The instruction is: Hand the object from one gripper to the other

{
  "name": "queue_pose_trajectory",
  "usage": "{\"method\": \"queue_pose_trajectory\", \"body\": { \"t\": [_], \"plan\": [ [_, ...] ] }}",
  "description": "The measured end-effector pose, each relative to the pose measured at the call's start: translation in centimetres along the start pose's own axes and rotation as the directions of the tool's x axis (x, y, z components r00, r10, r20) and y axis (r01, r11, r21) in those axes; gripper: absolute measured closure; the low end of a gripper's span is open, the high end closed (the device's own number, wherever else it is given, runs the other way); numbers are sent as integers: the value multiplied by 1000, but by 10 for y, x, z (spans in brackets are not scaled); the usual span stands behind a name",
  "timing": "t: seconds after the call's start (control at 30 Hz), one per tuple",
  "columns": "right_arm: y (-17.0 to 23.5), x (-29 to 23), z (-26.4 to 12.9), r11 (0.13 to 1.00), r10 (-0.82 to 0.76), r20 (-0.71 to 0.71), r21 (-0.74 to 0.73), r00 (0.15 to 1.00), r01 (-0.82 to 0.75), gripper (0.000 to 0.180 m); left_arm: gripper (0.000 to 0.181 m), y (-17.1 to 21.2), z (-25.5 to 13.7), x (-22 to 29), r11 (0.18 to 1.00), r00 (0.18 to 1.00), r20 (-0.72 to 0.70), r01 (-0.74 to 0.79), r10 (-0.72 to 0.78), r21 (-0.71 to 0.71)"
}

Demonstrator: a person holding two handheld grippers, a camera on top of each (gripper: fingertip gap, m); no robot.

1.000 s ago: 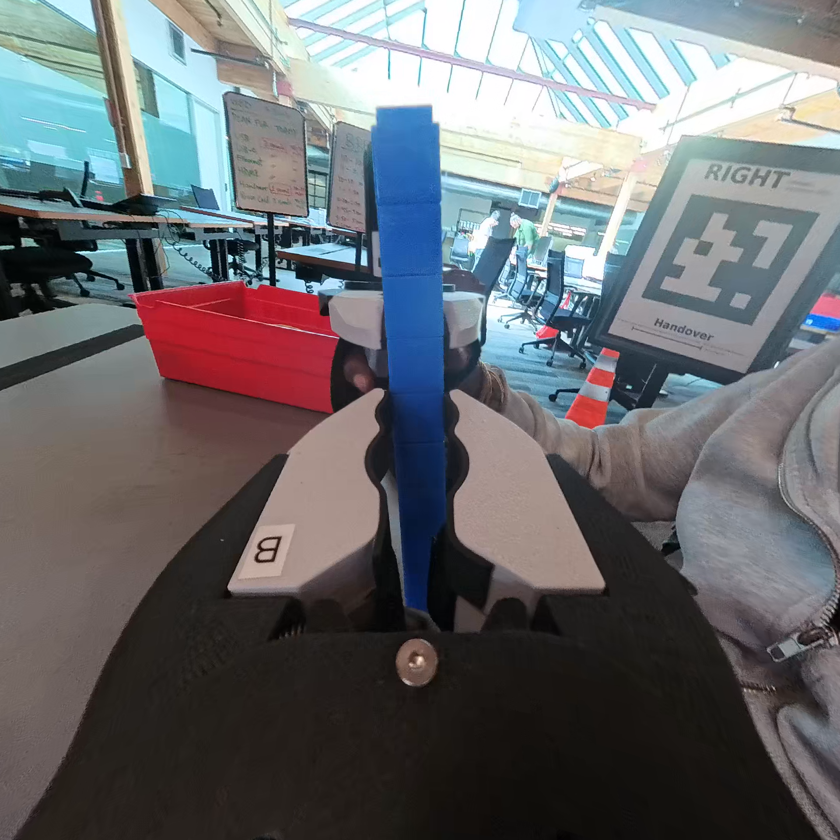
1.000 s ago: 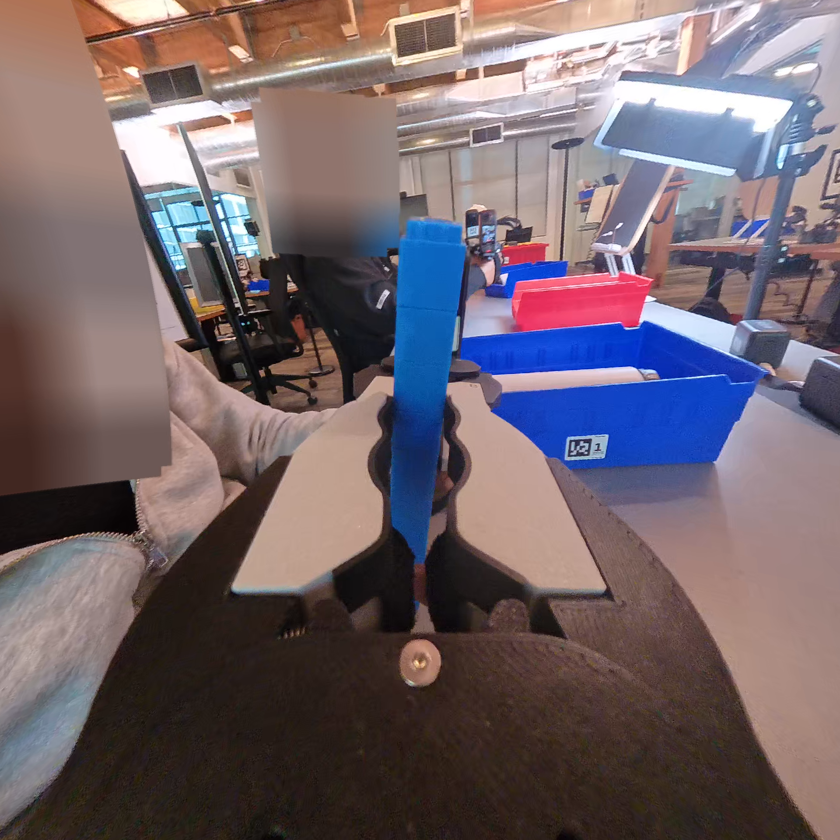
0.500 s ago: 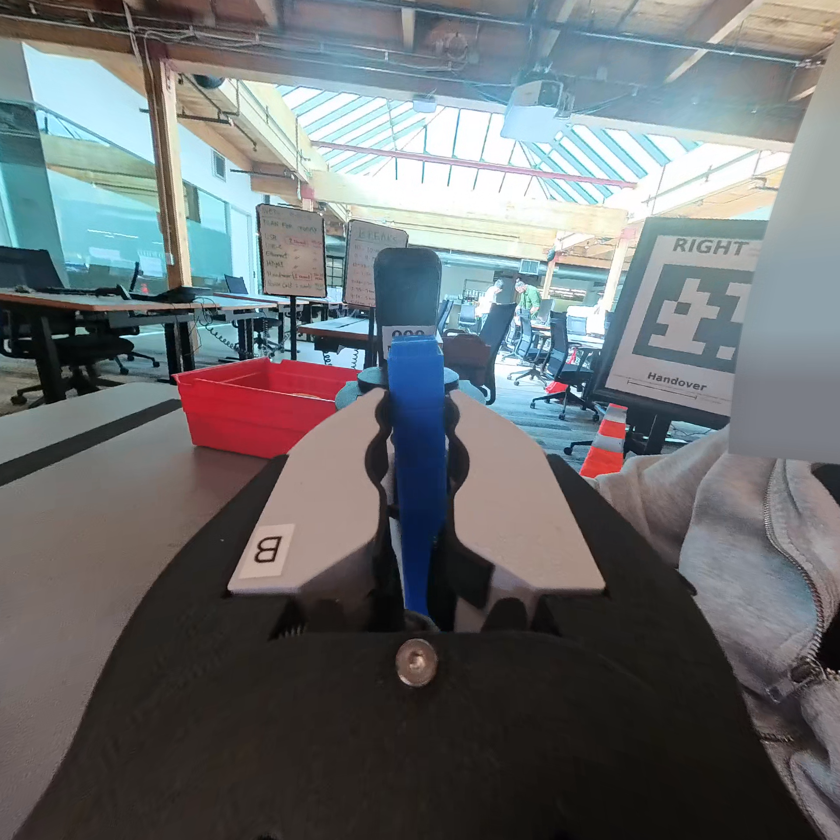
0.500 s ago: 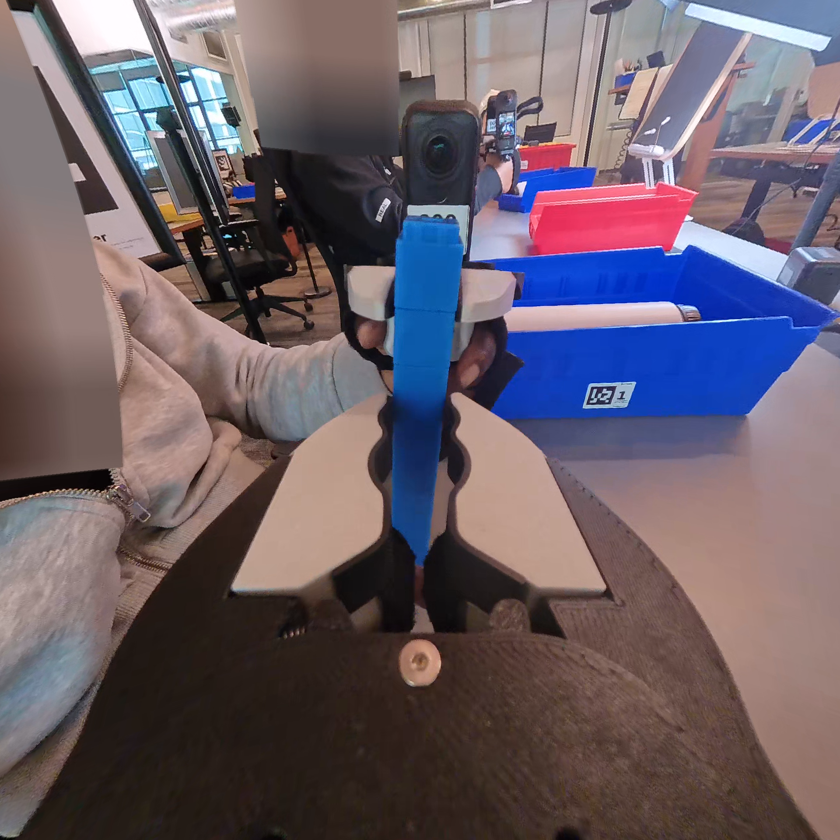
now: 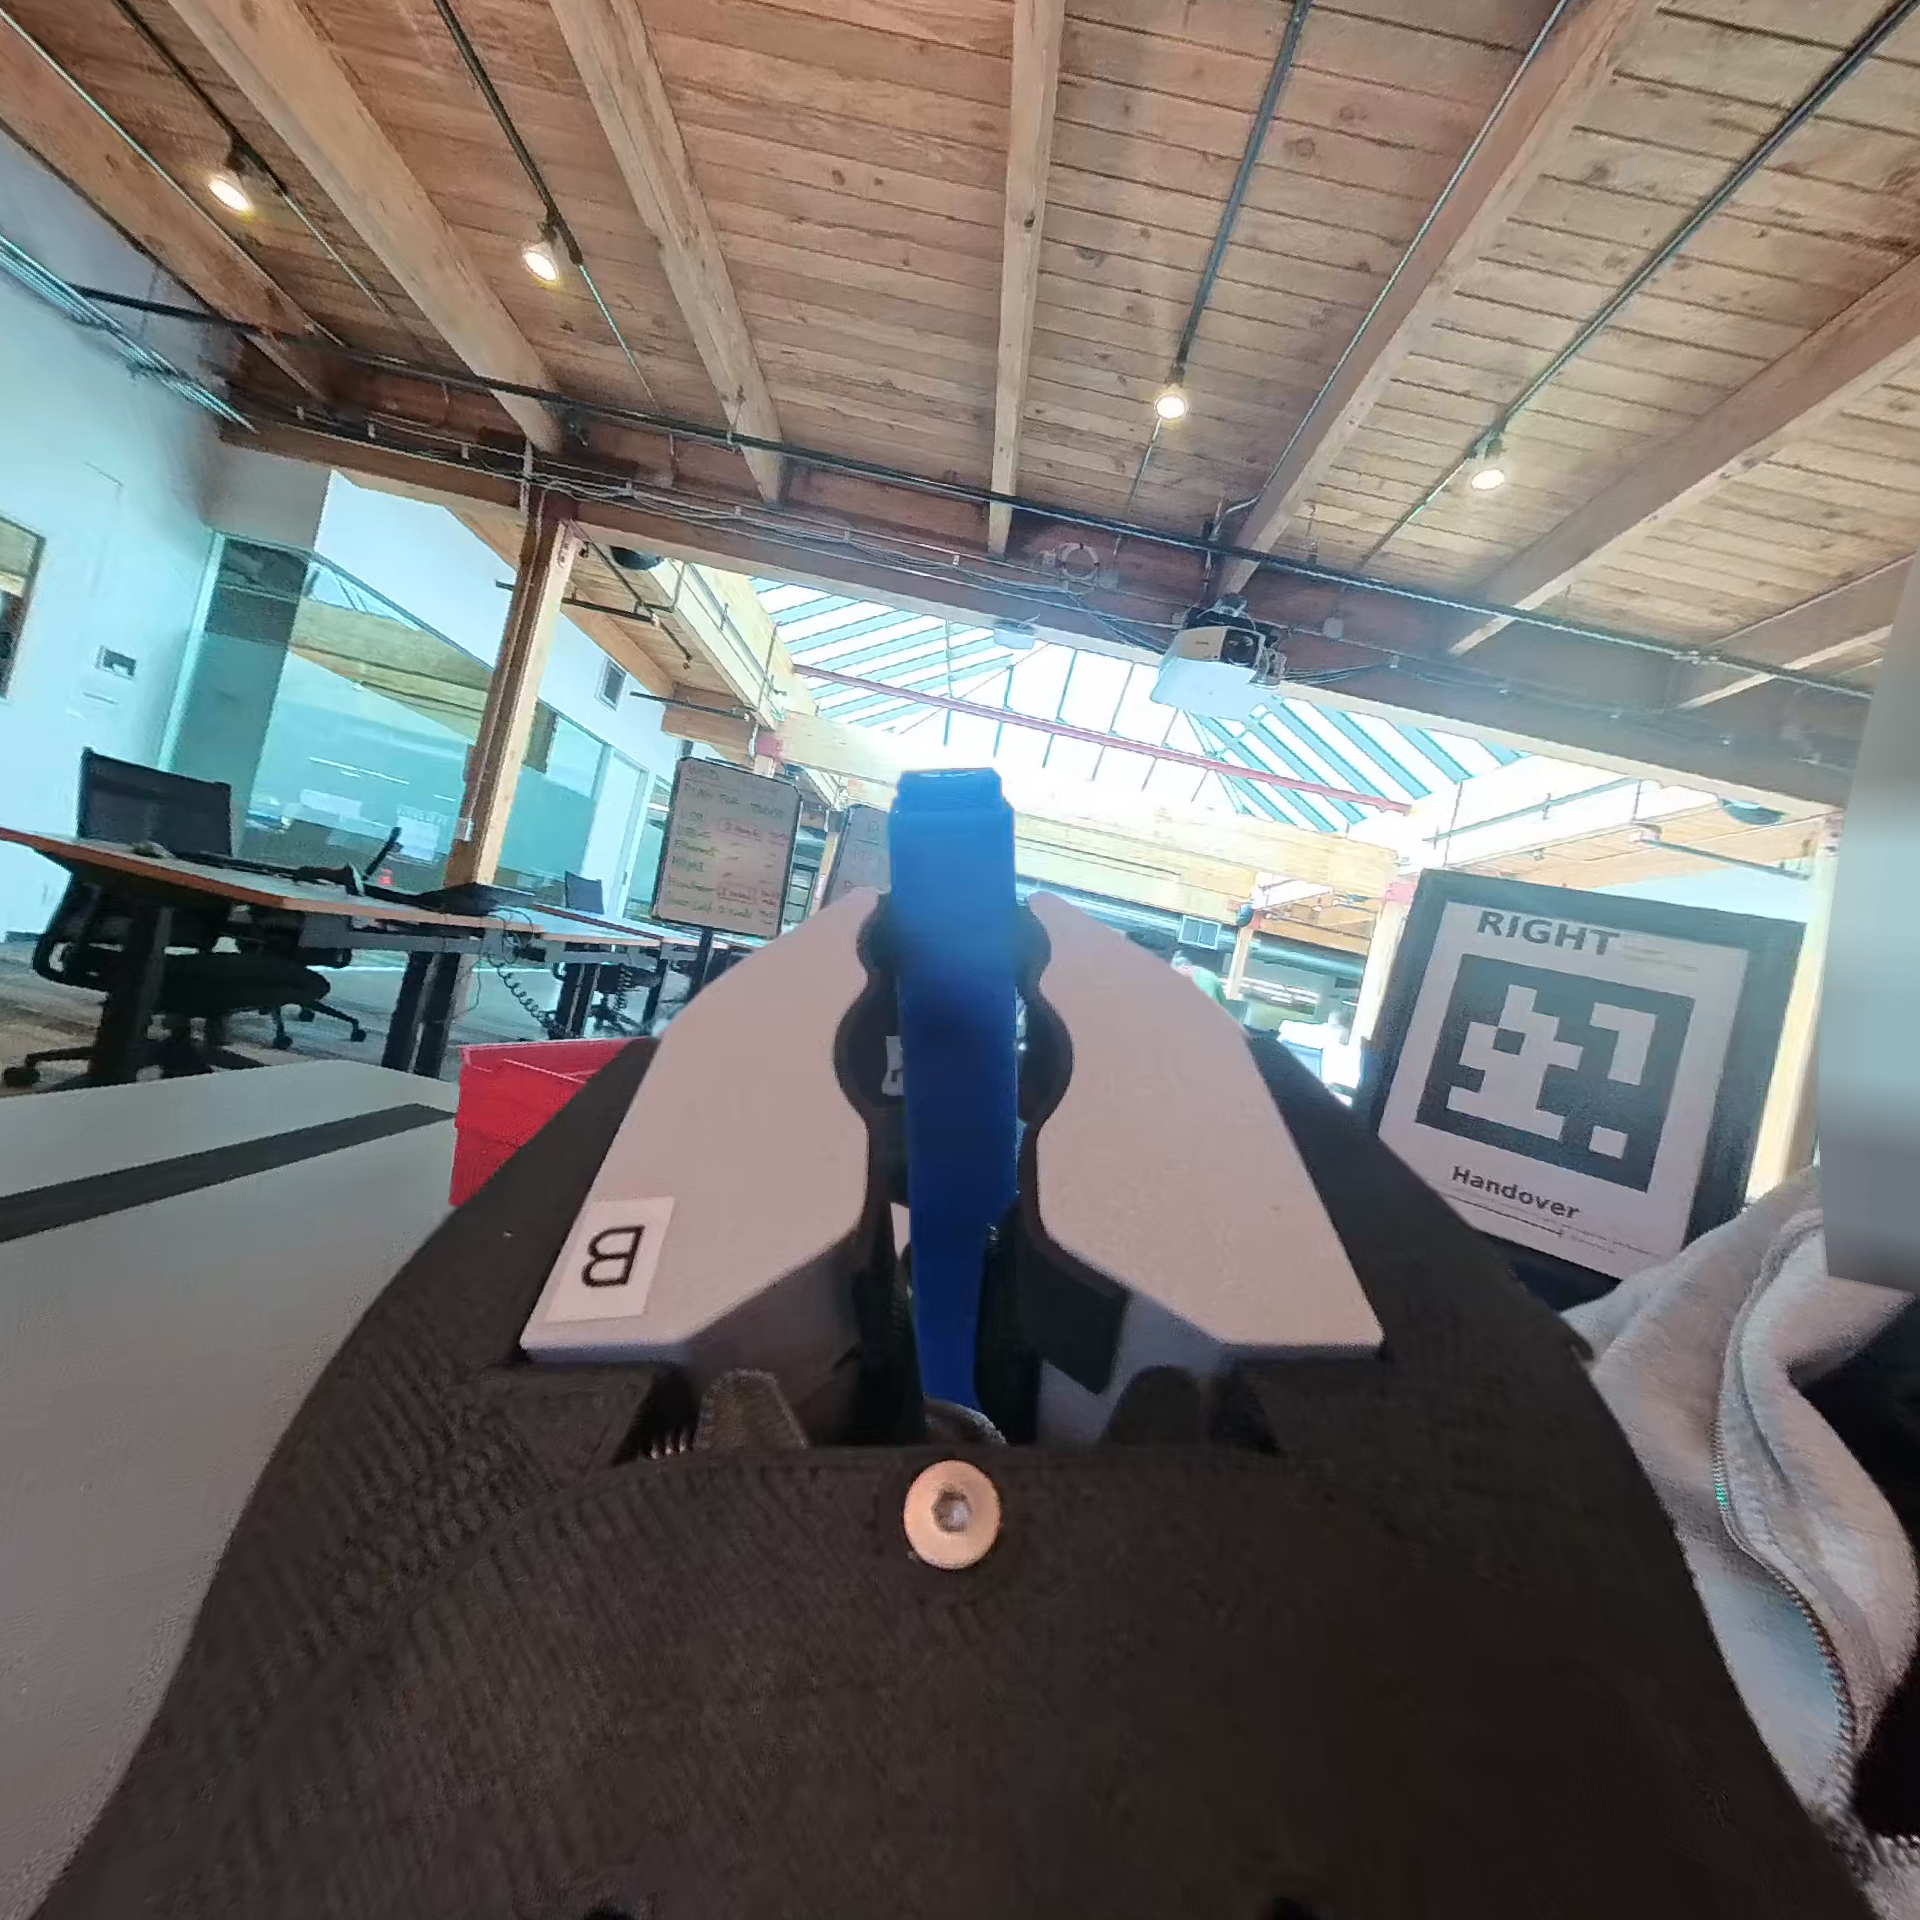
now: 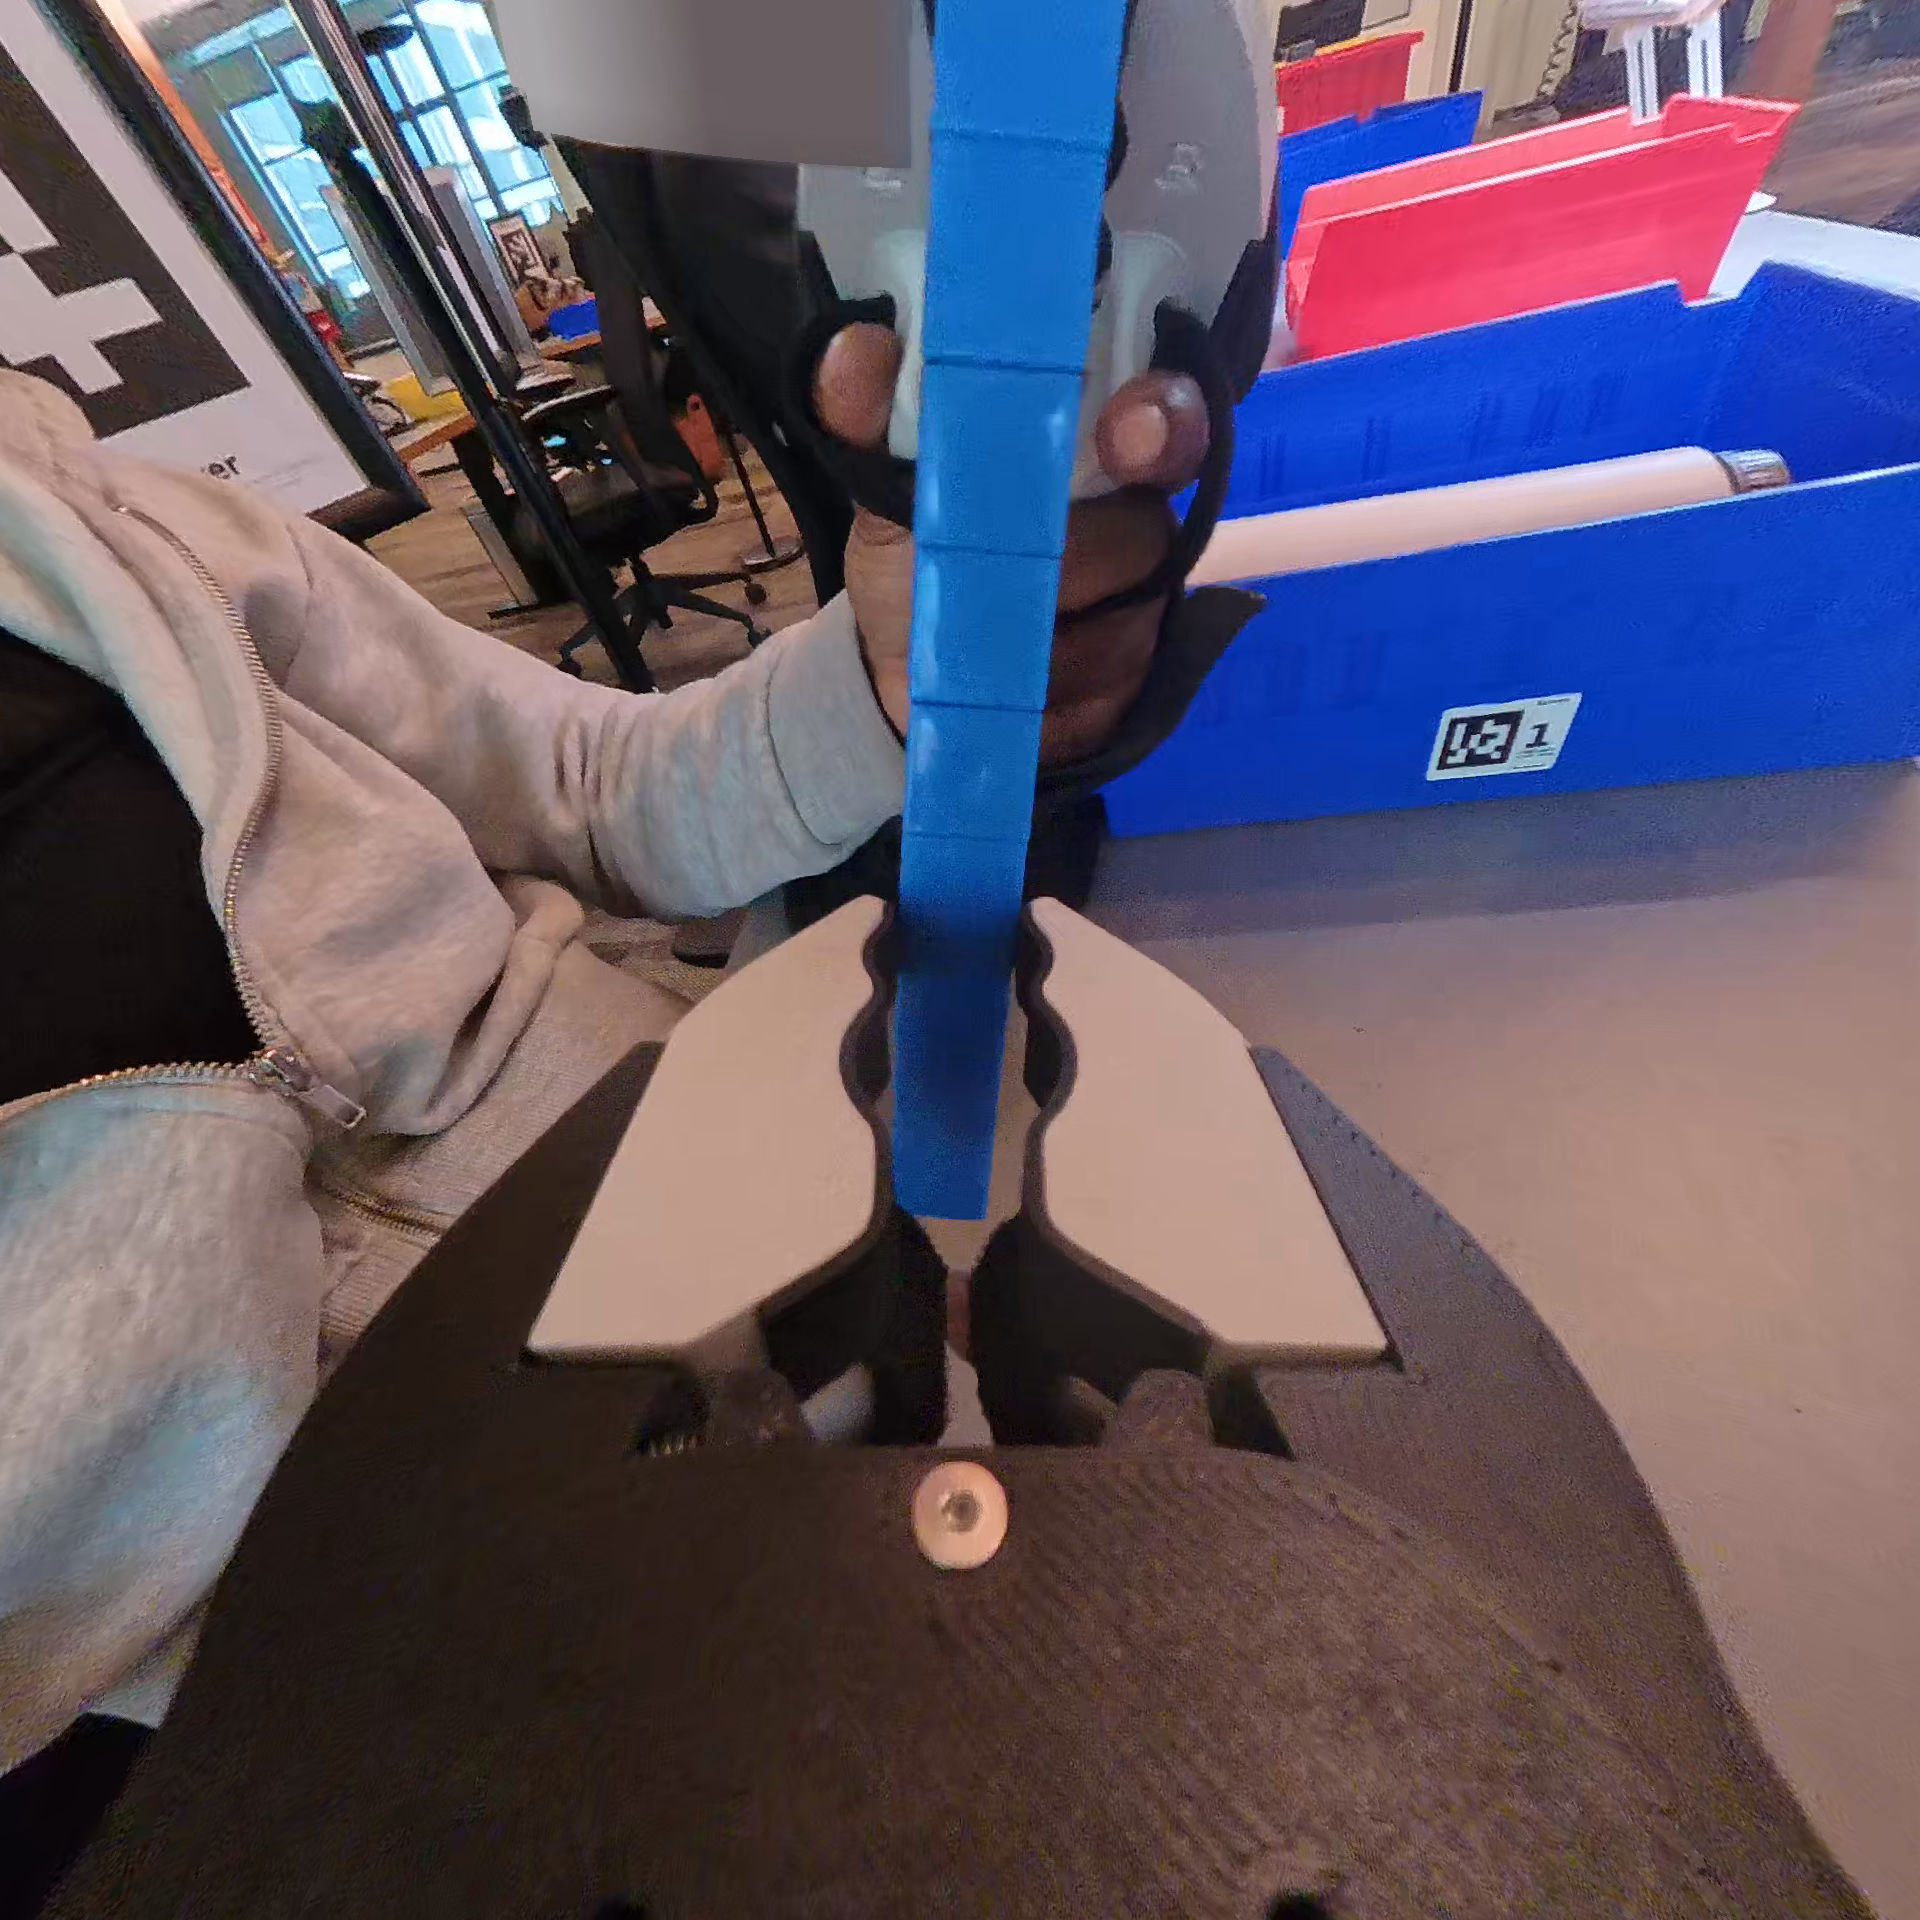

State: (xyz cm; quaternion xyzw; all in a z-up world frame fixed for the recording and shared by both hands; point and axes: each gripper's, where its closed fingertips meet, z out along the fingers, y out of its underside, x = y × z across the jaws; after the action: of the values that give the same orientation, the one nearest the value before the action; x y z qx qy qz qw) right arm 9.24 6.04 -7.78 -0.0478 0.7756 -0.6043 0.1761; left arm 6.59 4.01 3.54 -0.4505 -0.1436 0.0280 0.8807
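Currently both grip | left gripper (image 5: 951, 935) clamps blue bar (image 5: 951, 1049) | right gripper (image 6: 956, 925) pinches bar's lower end, above table (image 6: 1558, 1039) near blue bin (image 6: 1662, 644) | advice: confirm one pinch firm, then release other slowly, no twist

In the right wrist view the blue block bar (image 6: 977, 623) ran off the top edge, so its upper end wasn't visible, and it covered most of the hand (image 6: 1101, 582) behind it. The left tongs (image 6: 1184, 177) behind the bar were half cut off too. In the left view the bar's (image 5: 951, 1039) lower end sank out of sight between the tongs.
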Motion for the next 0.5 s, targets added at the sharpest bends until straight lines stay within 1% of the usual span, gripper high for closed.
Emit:
{"method": "queue_pose_trajectory", "body": {
  "t": [0.07,0.13,0.17,0.2,0.23,0.3,0.33,0.43,0.5],
  "plan": [
    [1,2,0,1000,-1,-8,-3,1000,0,158,158,4,2,0,1000,1000,1,6,-6,-16],
    [-9,0,-4,998,-1,1,62,1000,1,158,139,18,5,0,995,1000,-1,9,-9,-98],
    [-15,-1,-6,995,0,9,101,1000,-1,159,135,27,7,1,989,1000,-8,10,-11,-145],
    [-21,-1,-10,991,-2,5,136,1000,1,159,134,36,9,3,982,1000,-17,6,-9,-190],
    [-25,0,-13,987,-11,-9,163,1000,12,159,135,45,11,4,972,1000,-20,-6,1,-235],
    [-31,1,-18,980,-31,-30,198,999,36,159,155,60,12,5,951,998,-26,-55,50,-305],
    [-33,0,-19,977,-36,-29,207,999,42,159,159,62,13,4,949,997,-21,-73,70,-307],
    [-37,0,-19,972,-30,-32,234,999,37,158,160,56,12,2,958,997,-10,-71,71,-279],
    [-34,1,-19,974,-4,-15,225,1000,8,144,160,42,10,-3,976,997,25,-68,75,-208]
  ]
}}
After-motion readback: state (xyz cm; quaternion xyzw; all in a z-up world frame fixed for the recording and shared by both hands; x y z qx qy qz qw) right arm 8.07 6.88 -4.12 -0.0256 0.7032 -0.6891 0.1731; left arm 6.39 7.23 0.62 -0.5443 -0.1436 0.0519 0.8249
